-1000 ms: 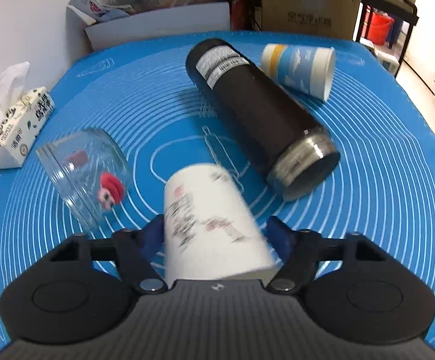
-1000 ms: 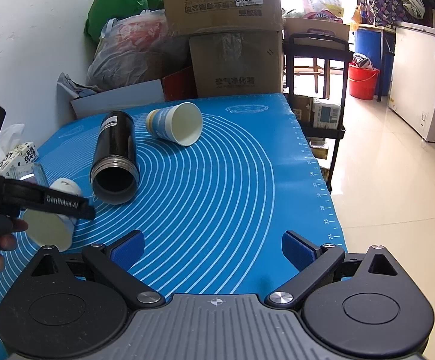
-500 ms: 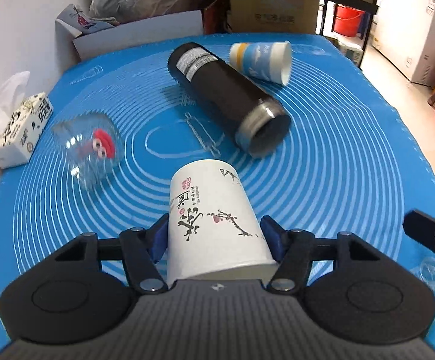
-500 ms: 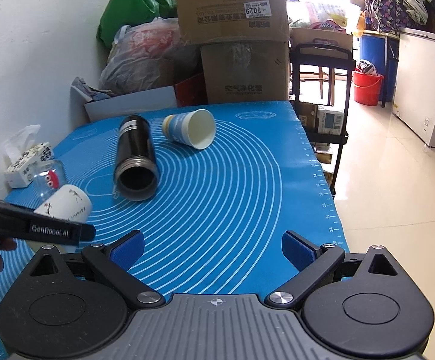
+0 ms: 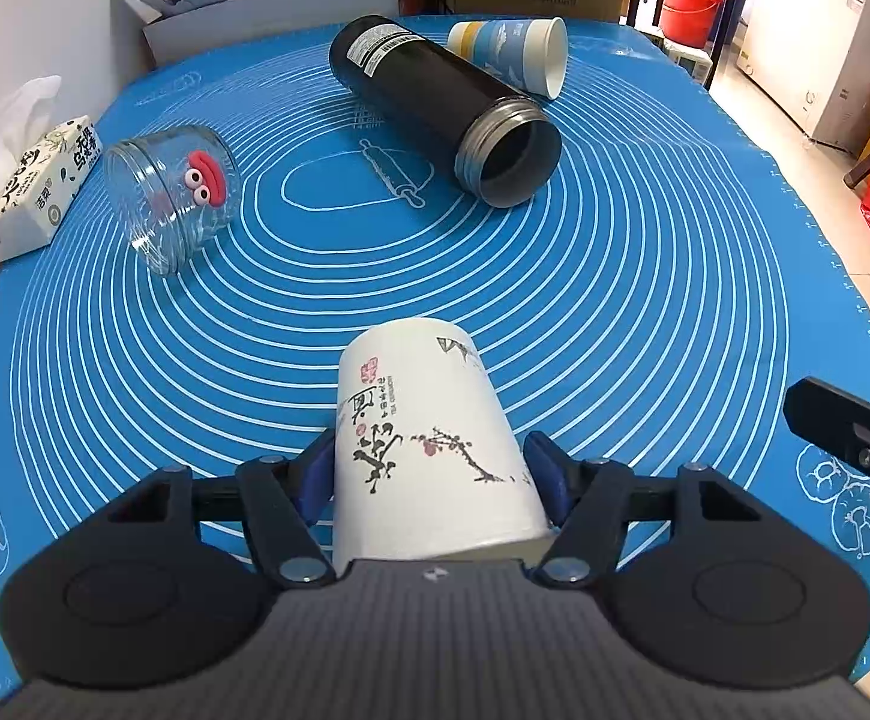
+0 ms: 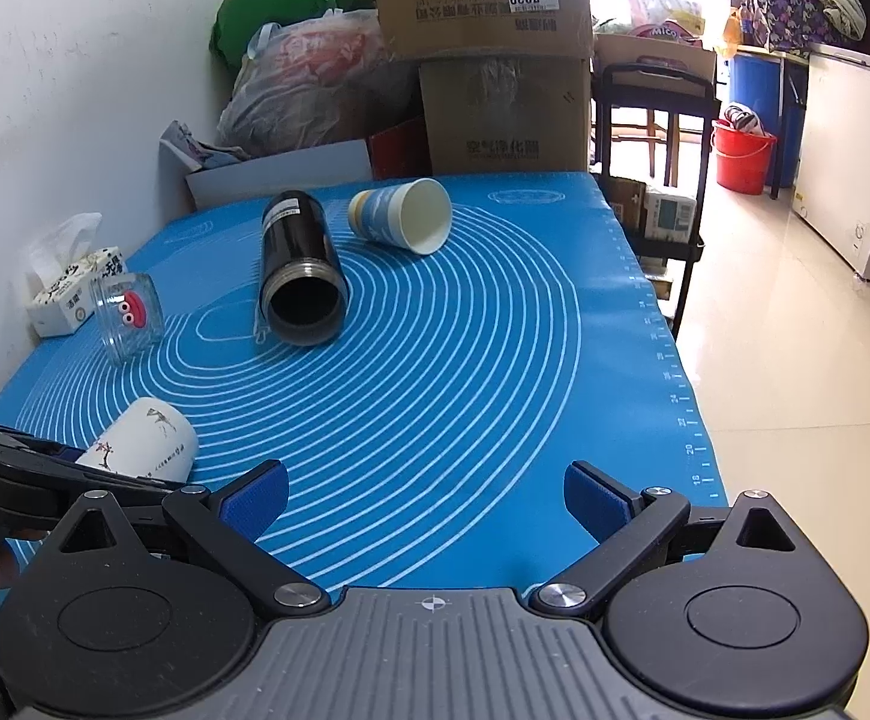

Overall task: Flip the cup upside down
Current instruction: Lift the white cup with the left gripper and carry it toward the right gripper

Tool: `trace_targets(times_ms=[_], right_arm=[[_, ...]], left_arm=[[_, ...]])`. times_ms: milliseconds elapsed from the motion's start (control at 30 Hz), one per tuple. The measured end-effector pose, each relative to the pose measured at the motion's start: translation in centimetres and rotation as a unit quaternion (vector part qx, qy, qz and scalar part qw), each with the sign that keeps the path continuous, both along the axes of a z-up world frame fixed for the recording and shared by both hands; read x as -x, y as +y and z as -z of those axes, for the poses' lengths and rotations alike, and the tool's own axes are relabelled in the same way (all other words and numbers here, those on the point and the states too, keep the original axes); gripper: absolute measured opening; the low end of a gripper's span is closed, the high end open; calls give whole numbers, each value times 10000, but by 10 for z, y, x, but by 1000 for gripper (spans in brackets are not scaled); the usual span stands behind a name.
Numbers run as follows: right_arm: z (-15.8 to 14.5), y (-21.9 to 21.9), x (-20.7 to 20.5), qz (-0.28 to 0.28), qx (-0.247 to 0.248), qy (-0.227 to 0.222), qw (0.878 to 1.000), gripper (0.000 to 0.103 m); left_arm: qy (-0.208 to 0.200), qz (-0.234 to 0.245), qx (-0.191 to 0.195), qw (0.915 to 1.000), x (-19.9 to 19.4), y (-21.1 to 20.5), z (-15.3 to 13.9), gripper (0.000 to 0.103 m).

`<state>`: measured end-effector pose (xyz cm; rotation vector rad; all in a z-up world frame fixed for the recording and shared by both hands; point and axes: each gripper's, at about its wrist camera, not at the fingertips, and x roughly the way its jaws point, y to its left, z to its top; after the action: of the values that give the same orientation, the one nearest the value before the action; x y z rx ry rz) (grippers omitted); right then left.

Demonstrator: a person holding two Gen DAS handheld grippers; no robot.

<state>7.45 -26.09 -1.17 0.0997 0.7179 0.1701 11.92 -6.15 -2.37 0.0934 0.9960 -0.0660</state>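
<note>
Left claw grasps white cup near its mouth; right claw released, idle. Risk: thin wall crushes or slips out mid-rotation, hitting desk.

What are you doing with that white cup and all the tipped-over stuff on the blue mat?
A person holds a gripper in each hand. The left gripper is shut on the white cup, gripping it near its wide mouth end, with the closed bottom pointing away over the blue mat. The right gripper is open and holds nothing. A black flask, a glass jar and a blue paper cup lie on their sides on the mat.
</note>
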Motion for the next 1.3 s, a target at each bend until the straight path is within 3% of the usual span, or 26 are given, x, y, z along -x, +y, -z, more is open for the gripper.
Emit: trace_targets(times_ms=[300,367,567,967,1300], right_arm=[[-1,0,2,4,22,4,10000,100],[-1,0,2,4,24,3,10000,100],[-1,0,2,2,25,1,10000,100],[-12,5,8,-30,61,-69,10000,100],[-28,18,10,-221,136,-80,9996,100]], left_arm=[[-68,19,-106,9999,1,-1,-1,70],[-121,26,-52,9999,2,0,-3,79],[-316,78,49,9995,6,-2,-10,87],[-623,-81,41,9980,14,9,-31,90],[-1167,-242,100,9928,43,33,-72,94]])
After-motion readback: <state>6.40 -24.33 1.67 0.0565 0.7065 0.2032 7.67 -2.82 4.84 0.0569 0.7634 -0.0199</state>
